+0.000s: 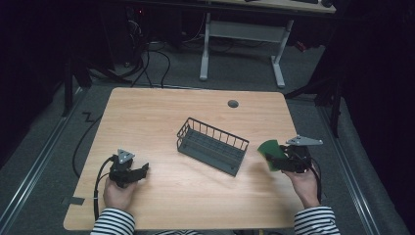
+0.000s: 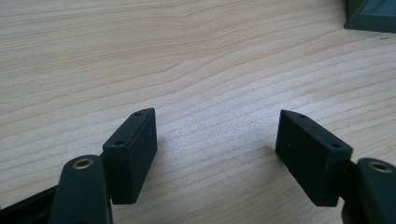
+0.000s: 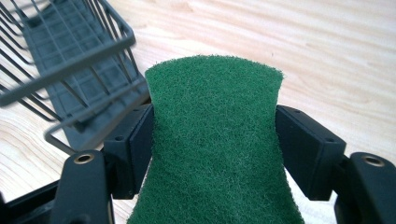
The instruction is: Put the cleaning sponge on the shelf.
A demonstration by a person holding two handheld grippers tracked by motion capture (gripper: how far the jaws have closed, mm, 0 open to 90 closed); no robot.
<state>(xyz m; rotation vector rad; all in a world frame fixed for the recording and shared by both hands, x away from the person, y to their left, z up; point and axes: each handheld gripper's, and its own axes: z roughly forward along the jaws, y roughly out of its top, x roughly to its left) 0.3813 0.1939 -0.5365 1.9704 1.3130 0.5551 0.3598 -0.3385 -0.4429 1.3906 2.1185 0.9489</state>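
A green scouring pad (image 3: 215,144) is pinched by its two side edges between the jaws of my right gripper (image 3: 214,149), which is shut on it; the pad bows slightly. In the high view the green pad (image 1: 270,152) is held above the table at the right, just right of a dark wire basket (image 1: 211,145). The wire basket (image 3: 65,70) lies ahead and to the left in the right gripper view. My left gripper (image 1: 139,173) rests low over the table at the front left. Its jaws stand wide apart over bare wood, left gripper (image 2: 215,149) with nothing between them.
The wooden table (image 1: 161,112) has a round grey cable grommet (image 1: 233,103) near its far edge. A corner of the basket (image 2: 371,16) shows at the top right of the left gripper view. Cables and another desk's white legs (image 1: 205,54) lie on the floor beyond.
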